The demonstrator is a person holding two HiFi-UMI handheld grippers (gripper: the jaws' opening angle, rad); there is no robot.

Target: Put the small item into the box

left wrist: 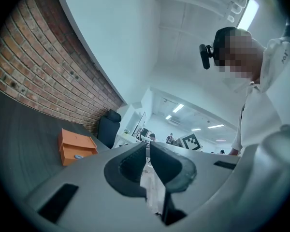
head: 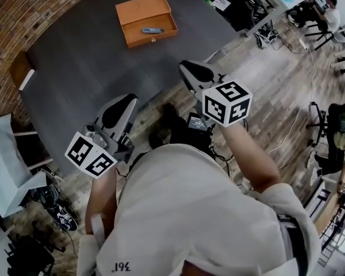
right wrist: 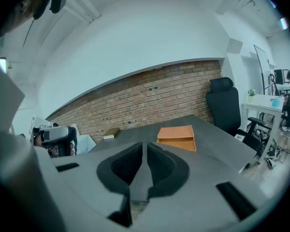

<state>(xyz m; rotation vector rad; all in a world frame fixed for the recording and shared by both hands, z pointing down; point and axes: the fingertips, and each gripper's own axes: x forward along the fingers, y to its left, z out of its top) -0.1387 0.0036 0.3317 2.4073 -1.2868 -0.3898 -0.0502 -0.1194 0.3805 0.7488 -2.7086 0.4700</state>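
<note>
**Q:** Where is the small item?
**A:** The small item (head: 151, 31) lies inside the open orange box (head: 142, 8), toward the far edge of the worktop (head: 86, 62).

**Q:** How will it handle?
**A:** It is slim and is judged light, stiff and possibly slick. If it needs re-seating, pinch across its narrow middle.

**Q:** What is the gripper state?
**A:** The left hand-held gripper (left wrist: 148, 146) and right hand-held gripper (right wrist: 144, 146) have their jaws pressed together on nothing. Both are off the worktop's near edge, well apart from the box.

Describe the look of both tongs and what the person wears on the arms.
Both the left tongs and right tongs have light grey bodies with black padded jaws. Each carries a white cube printed with black square markers. The person wears a pale short-sleeved shirt.
</note>
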